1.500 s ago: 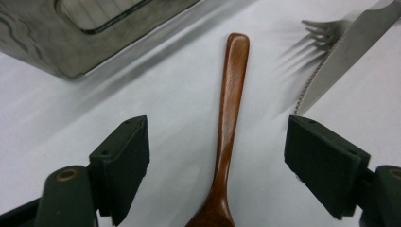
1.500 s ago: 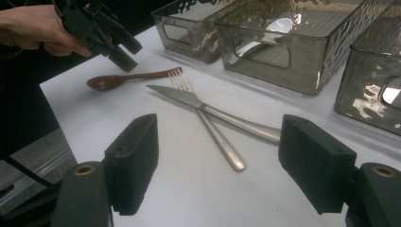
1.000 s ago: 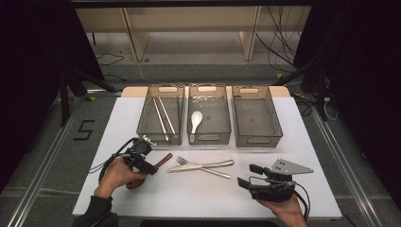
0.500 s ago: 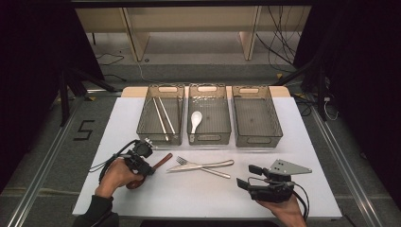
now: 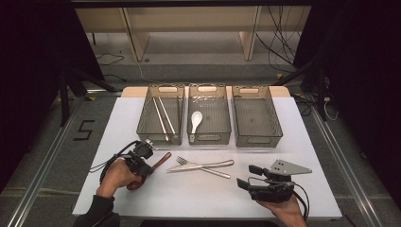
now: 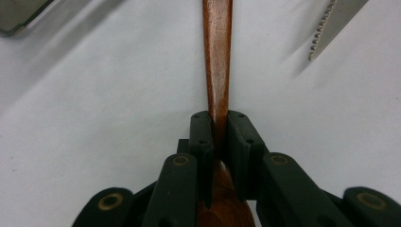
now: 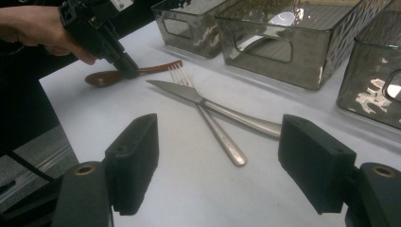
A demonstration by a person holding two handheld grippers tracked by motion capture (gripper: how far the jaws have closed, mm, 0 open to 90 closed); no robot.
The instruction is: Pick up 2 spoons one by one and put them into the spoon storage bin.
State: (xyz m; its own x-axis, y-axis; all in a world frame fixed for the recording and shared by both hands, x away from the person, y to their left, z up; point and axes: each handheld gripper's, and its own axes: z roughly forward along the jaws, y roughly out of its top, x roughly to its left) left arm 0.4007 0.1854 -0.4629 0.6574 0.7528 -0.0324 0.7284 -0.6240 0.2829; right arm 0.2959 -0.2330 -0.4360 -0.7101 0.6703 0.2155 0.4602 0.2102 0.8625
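White tabletop (image 5: pixel 142 208) carries a wooden spoon (image 5: pixel 161 161) lying level at front left, handle angled toward the basket with chopsticks (image 5: pixel 163 115). Left gripper (image 6: pixel 218 137) has just been closing and now pinches its neck. Right gripper (image 7: pixel 227 165) hovers, jaws wide, holding nothing.

Three bins in a row at the back of the worktop (image 5: pixel 142 198), cutlery in front.

In the left bin (image 5: pixel 161 115), chopsticks (image 5: pixel 163 117); in the middle bin (image 5: pixel 209 115), a ladle spoon (image 5: pixel 196 121); right bin (image 5: pixel 256 116) beside it. Before the middle bin, knife (image 5: pixel 201 166) crossed over fork (image 5: pixel 203 168). Left of those, wooden spoon (image 5: pixel 150 169) flat on the worktop.
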